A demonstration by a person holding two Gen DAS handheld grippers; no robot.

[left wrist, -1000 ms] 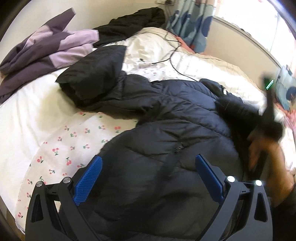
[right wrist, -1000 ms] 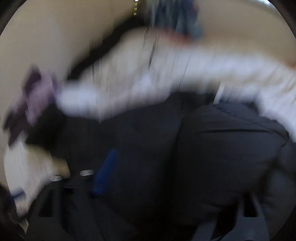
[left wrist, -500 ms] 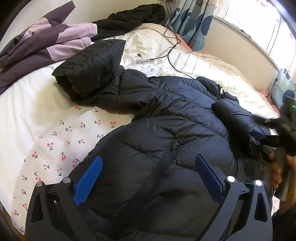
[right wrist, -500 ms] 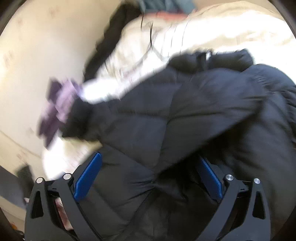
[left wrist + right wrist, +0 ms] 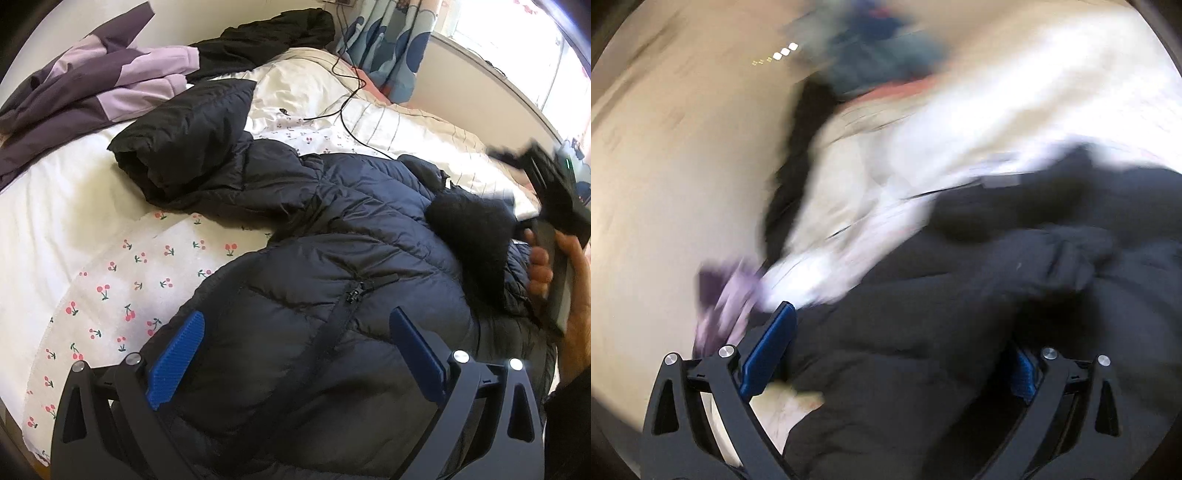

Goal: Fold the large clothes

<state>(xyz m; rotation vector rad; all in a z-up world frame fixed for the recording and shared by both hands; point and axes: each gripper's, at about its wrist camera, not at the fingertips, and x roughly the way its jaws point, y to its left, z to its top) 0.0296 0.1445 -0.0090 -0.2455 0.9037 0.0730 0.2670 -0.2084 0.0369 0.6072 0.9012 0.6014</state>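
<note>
On the bed (image 5: 55, 206), both hand-held grippers, left (image 5: 295, 354) and right (image 5: 894, 354), gape wide over the dark puffer jacket (image 5: 332, 295).

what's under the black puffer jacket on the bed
The black puffer jacket lies on a white cherry-print sheet, visible along its left edge. Whatever else is beneath the jacket's body is covered.

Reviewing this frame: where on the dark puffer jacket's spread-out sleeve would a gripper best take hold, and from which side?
Probably at the cuff end of the sleeve, coming from the purple jacket side: its open end faces that way and lies flat and free on the sheet, away from the bulky puffer jacket body.
</note>
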